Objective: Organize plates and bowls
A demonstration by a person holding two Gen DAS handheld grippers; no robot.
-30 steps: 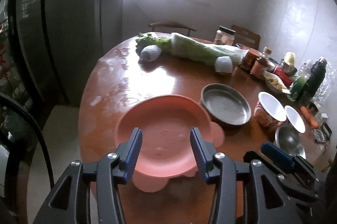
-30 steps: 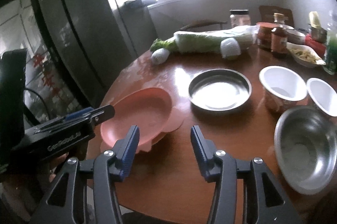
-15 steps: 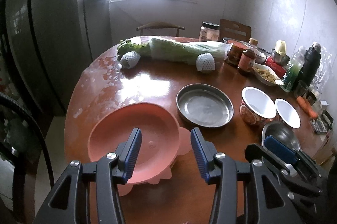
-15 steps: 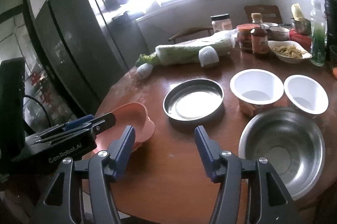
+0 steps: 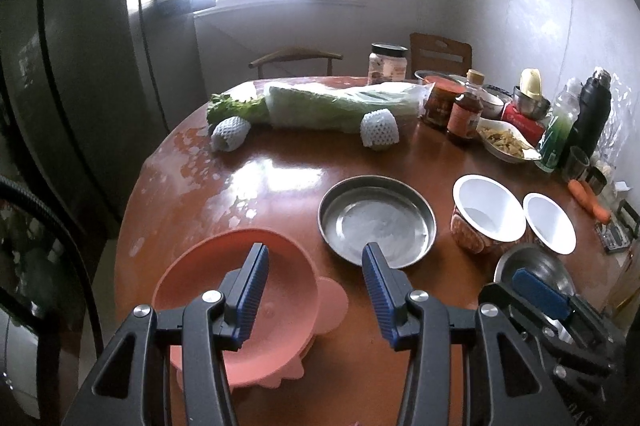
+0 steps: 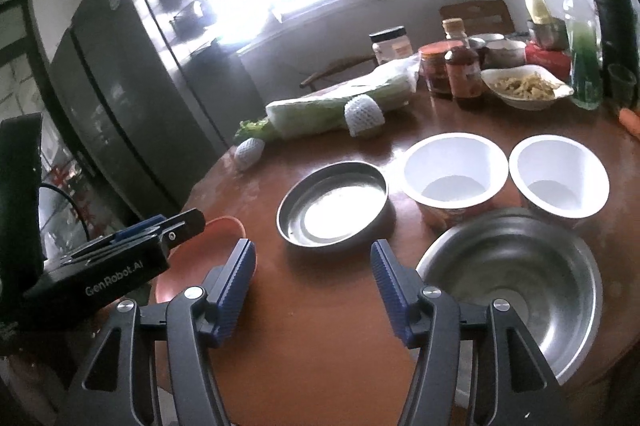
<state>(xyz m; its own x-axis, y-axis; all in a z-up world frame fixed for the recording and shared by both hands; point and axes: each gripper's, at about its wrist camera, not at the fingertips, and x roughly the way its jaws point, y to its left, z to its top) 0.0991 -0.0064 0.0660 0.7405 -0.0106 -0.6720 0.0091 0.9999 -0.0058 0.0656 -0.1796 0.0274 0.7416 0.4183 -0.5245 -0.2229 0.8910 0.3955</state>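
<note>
Salmon-pink plate (image 5: 276,306) is seen at 7 o'clock on the round wooden table (image 5: 280,177), flat, rim up, lobed tabs toward 4 and 6 o'clock; no long axis can be told. Left gripper (image 5: 314,294) is held above its right edge, jaws partly spread, nothing pinched. "GenRobot.AI" is read in white on the left gripper's side in the right wrist view. Steel plate (image 6: 333,203) is set at centre, round, open side up. Two white paper bowls (image 6: 454,171) are placed side by side at 3 o'clock, printed sleeves unreadable. Steel bowl (image 6: 516,286) is seen at 5 o'clock, just in front of them. Right gripper (image 6: 314,286) has just been opening; jaws spread, nothing between, over bare table between pink plate and steel bowl. Jar labels at 1 o'clock are illegible.
</note>
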